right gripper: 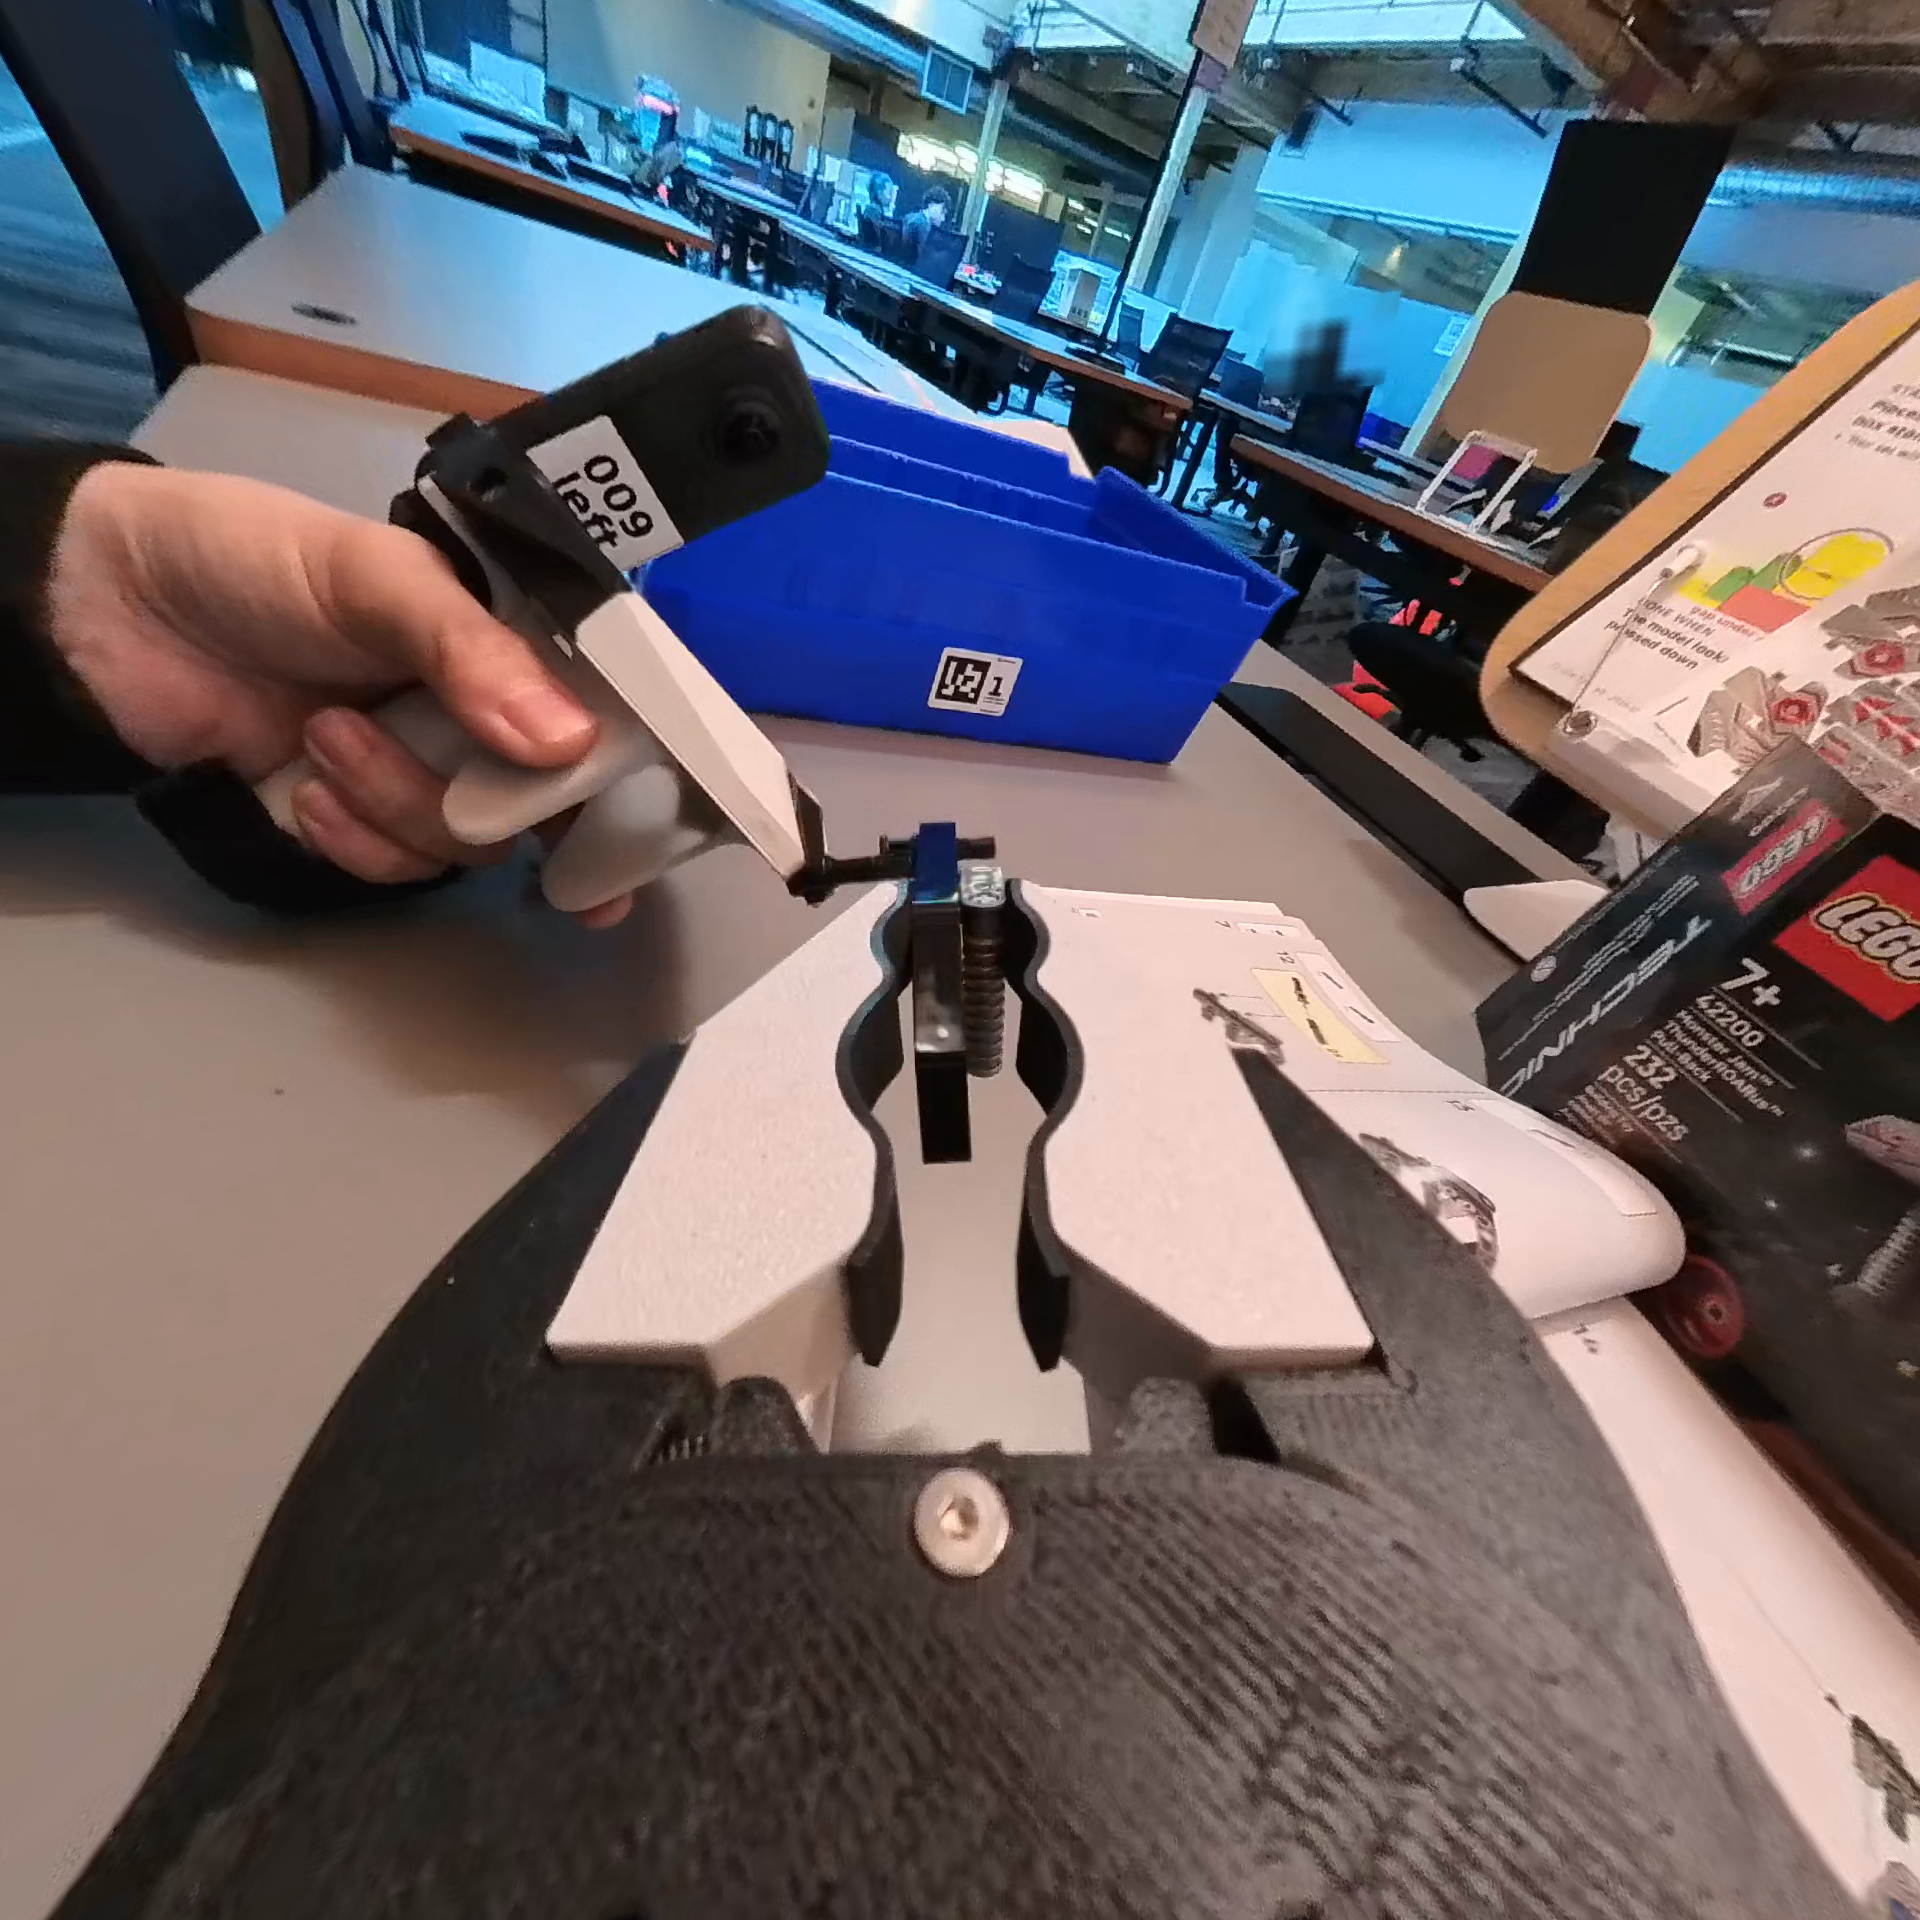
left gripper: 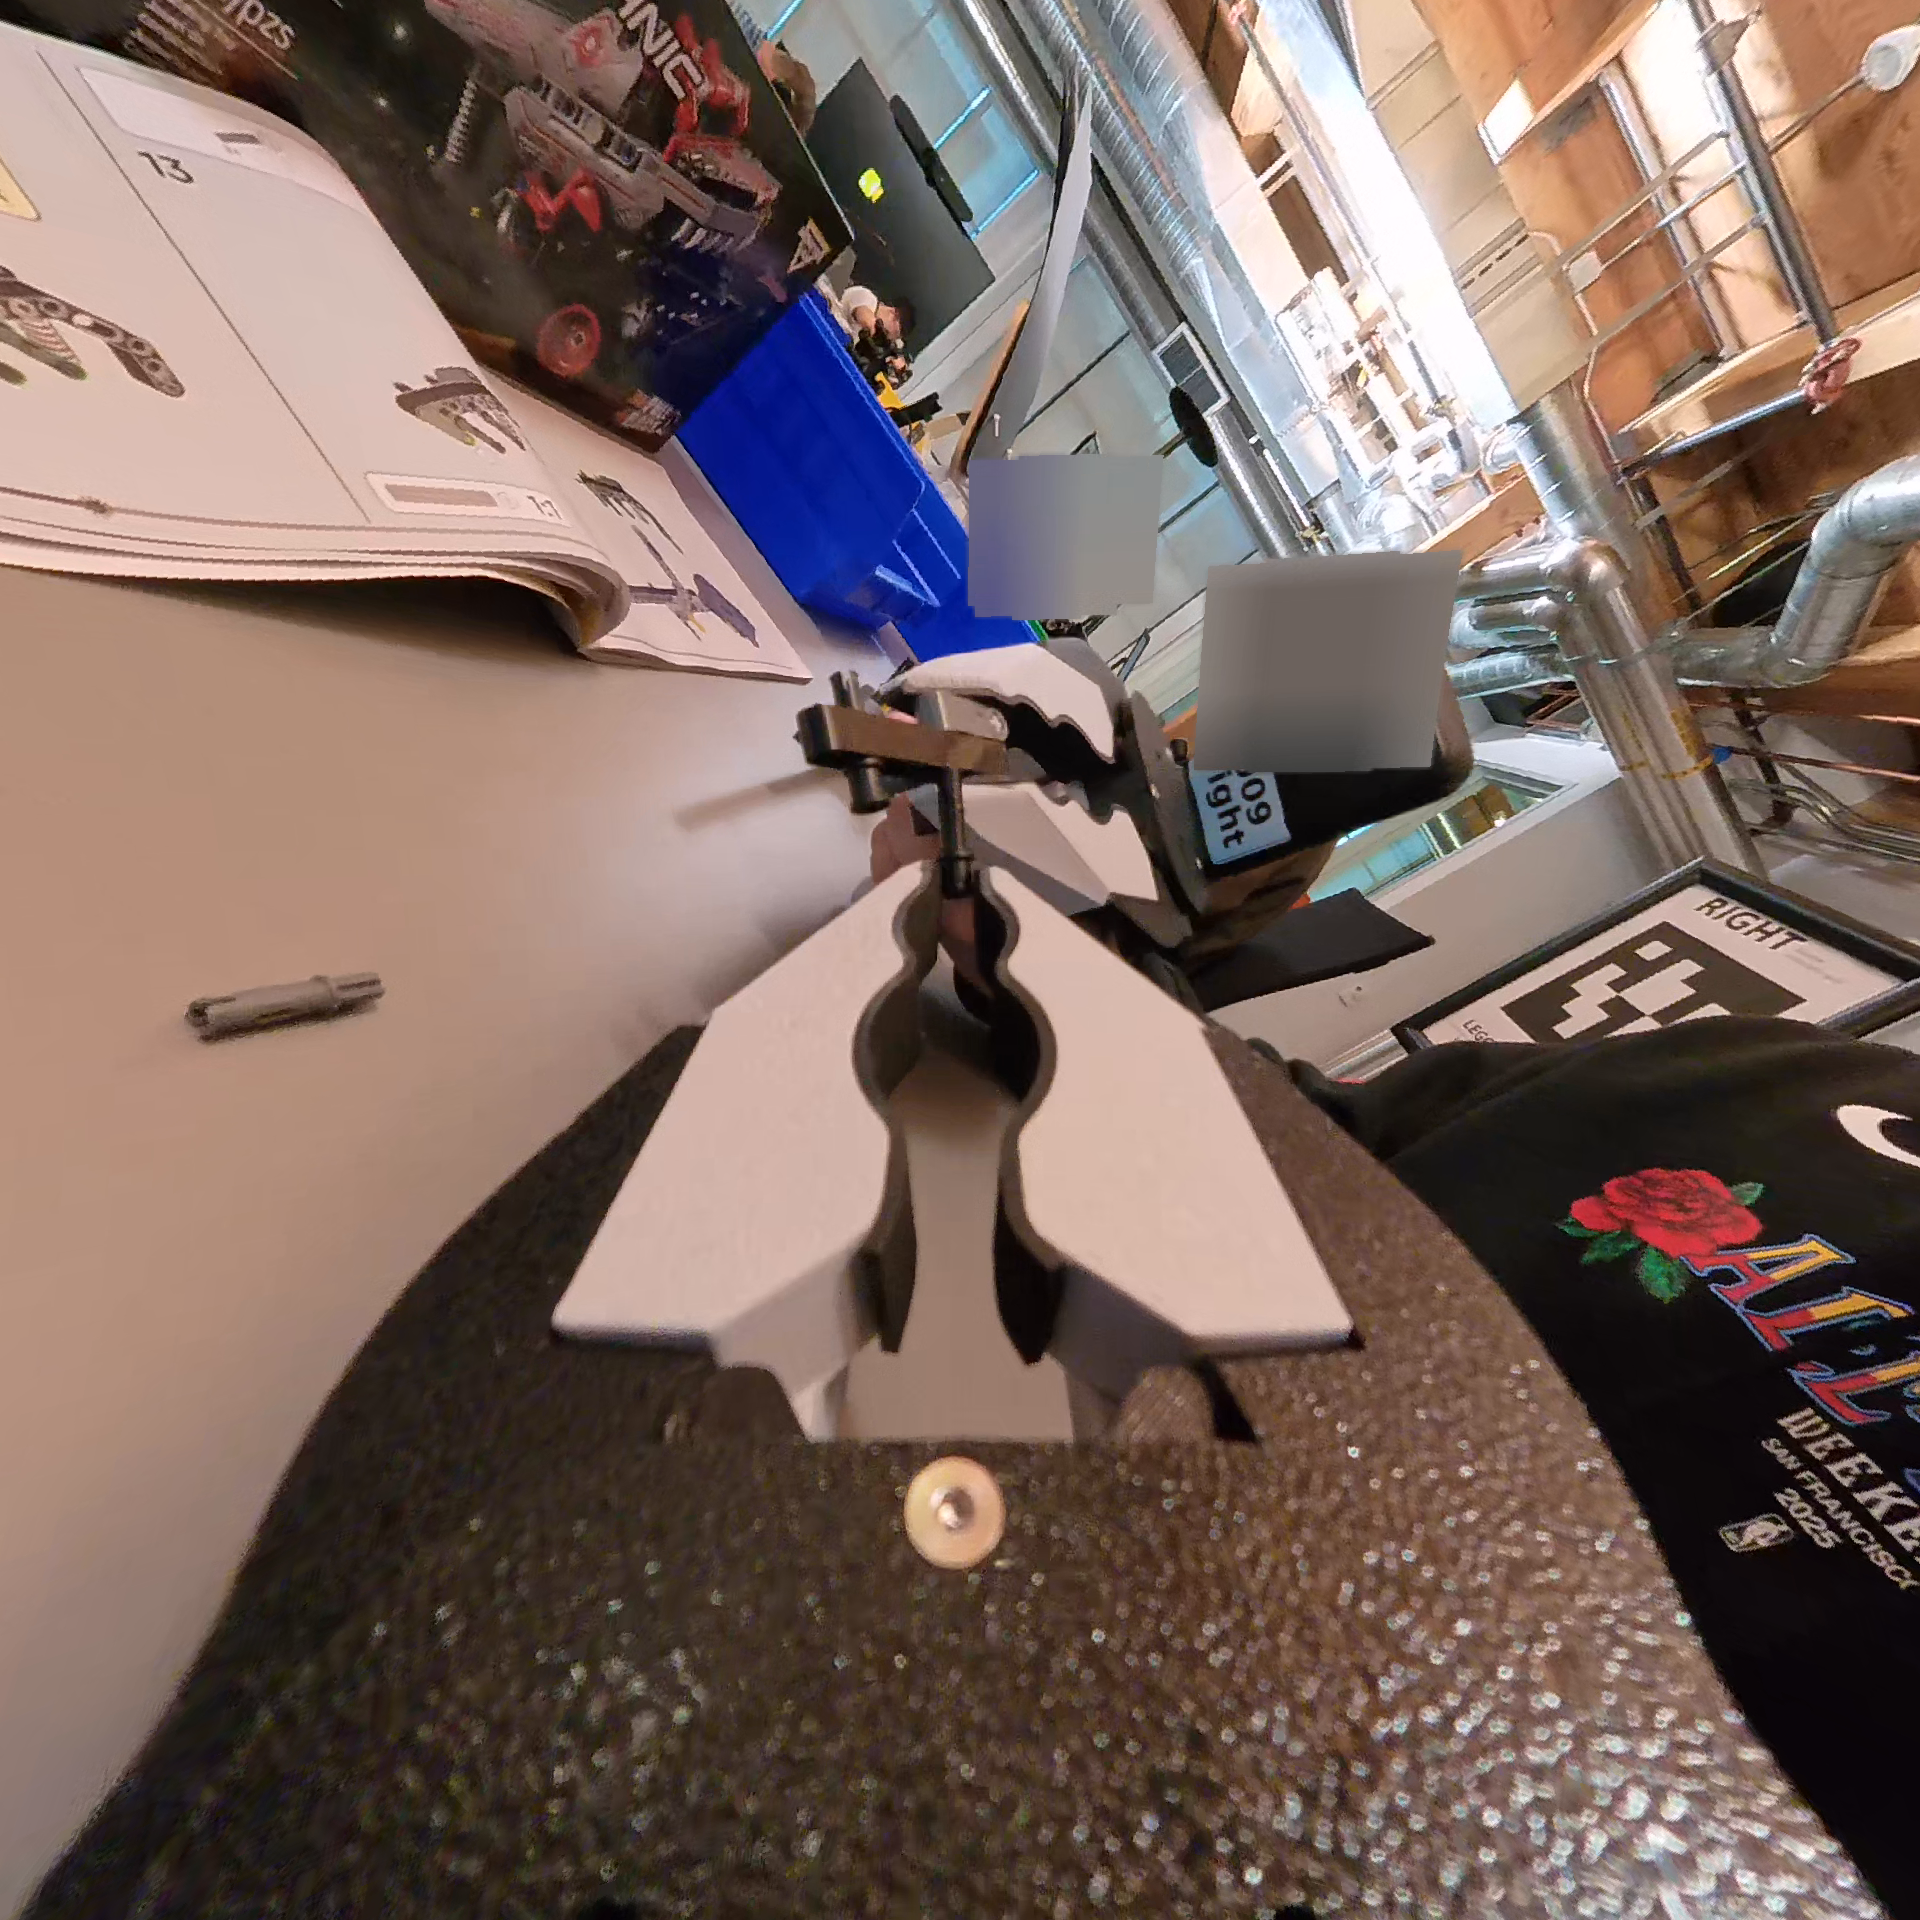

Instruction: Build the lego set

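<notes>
My right gripper [right gripper: 956, 904] is shut on a small black beam assembly [right gripper: 940, 1039] with a grey ribbed part [right gripper: 982, 997] and a blue piece [right gripper: 935, 842] at its top, held above the table. My left gripper [left gripper: 951, 883] is shut on a black pin [left gripper: 954, 831] that sticks into the side of that assembly [left gripper: 914, 743]. In the right wrist view the left gripper [right gripper: 800, 862] comes in from the left with the pin [right gripper: 852, 868] touching the assembly. In the left wrist view the right gripper [left gripper: 904, 748] shows just beyond my fingertips.
A loose grey axle pin [left gripper: 283, 1003] lies on the grey table [left gripper: 364, 831]. The open instruction booklet [left gripper: 260, 343] [right gripper: 1351, 1091], the set's black box [left gripper: 623, 187] [right gripper: 1766, 1039] and a blue bin [right gripper: 935, 582] stand behind. A person's hand [right gripper: 291, 644] and black sweatshirt [left gripper: 1662, 1299] are close. Left and right tips are no more than a few centimetres apart.
</notes>
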`<state>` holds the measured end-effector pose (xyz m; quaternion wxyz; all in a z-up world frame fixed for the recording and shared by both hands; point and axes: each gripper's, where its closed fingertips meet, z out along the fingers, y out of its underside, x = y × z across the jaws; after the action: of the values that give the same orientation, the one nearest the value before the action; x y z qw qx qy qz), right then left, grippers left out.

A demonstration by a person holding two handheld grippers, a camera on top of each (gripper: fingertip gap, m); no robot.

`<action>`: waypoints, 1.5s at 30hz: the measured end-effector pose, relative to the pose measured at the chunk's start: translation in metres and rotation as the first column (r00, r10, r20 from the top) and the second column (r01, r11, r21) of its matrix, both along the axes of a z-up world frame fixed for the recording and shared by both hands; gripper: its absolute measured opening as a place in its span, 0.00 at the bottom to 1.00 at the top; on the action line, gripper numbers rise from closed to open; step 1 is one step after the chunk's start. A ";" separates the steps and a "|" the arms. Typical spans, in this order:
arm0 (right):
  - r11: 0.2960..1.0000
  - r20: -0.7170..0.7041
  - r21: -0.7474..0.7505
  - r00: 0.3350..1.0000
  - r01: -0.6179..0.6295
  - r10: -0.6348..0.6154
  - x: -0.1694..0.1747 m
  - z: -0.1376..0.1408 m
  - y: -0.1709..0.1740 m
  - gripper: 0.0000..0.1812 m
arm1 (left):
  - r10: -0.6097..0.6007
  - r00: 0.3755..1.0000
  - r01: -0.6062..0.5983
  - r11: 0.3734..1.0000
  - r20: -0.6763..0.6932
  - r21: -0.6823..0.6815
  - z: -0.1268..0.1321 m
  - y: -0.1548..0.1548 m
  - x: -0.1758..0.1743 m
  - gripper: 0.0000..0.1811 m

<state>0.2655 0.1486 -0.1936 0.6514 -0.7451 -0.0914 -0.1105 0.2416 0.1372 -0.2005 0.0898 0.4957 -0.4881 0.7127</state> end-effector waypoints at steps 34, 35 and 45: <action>0.999 -0.068 0.026 0.997 -0.045 0.047 -0.001 0.005 -0.003 0.07 | -0.015 1.000 0.012 0.993 -0.025 -0.116 0.004 0.001 -0.001 0.02; 0.999 -0.064 0.023 0.997 -0.043 0.044 -0.001 0.004 -0.002 0.07 | -0.012 1.000 0.009 0.995 -0.027 -0.101 0.002 0.001 0.000 0.02; 0.999 -0.041 -0.012 0.999 -0.032 0.032 0.000 -0.001 -0.002 0.07 | 0.012 0.999 -0.013 0.999 -0.044 -0.029 -0.005 0.001 0.001 0.02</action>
<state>0.2651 0.1468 -0.1946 0.6500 -0.7497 -0.0907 -0.0845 0.2429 0.1383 -0.2056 0.1033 0.5126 -0.4725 0.7095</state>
